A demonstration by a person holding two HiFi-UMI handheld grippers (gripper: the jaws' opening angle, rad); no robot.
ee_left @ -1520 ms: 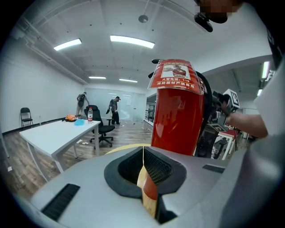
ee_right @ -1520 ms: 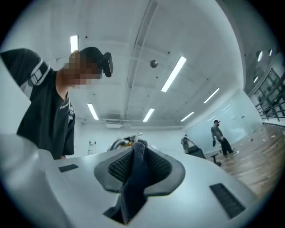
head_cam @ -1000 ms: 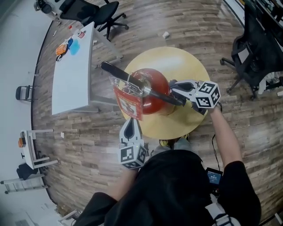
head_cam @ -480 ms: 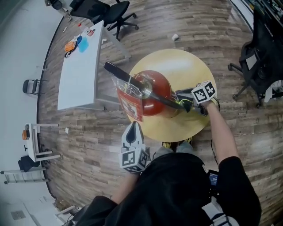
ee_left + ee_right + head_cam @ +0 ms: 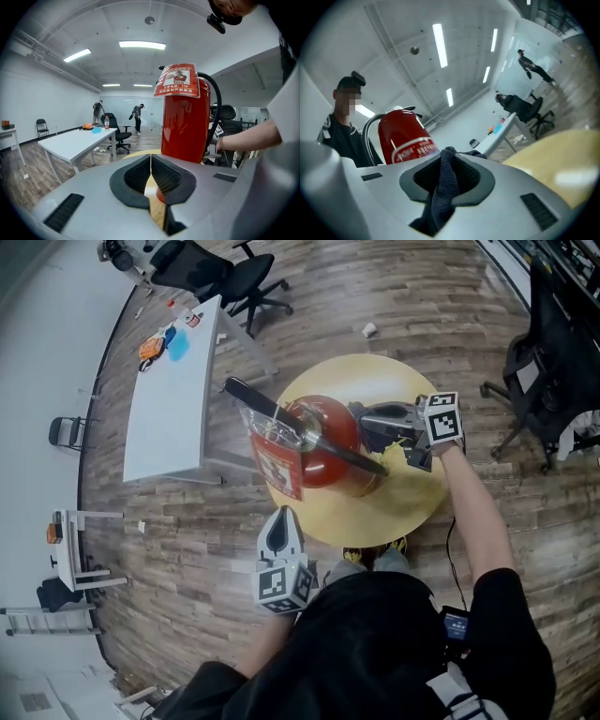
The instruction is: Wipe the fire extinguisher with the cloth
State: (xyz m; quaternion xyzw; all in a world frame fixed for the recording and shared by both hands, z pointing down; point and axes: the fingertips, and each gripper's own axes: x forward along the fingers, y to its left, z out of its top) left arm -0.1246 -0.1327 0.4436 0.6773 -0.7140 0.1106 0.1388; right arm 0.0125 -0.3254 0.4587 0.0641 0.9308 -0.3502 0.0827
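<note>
One extinguisher, one cloth, two grippers

A single red fire extinguisher (image 5: 323,442) stands upright on the one round yellow table (image 5: 394,381), with one black hose (image 5: 216,103) curving down its side and one printed tag (image 5: 179,80) at its top. The right gripper (image 5: 364,418) is at the extinguisher's right side, and its two jaws are closed on the one dark cloth (image 5: 443,187), which bunches up between them. Whether the cloth touches the red body cannot be told. The left gripper (image 5: 281,517) hangs over the wooden floor just off the table's near edge, its two jaws pressed together with nothing between them. One white table (image 5: 173,409) stands to the left, and two black office chairs (image 5: 225,273) (image 5: 544,352) are in the room.
</note>
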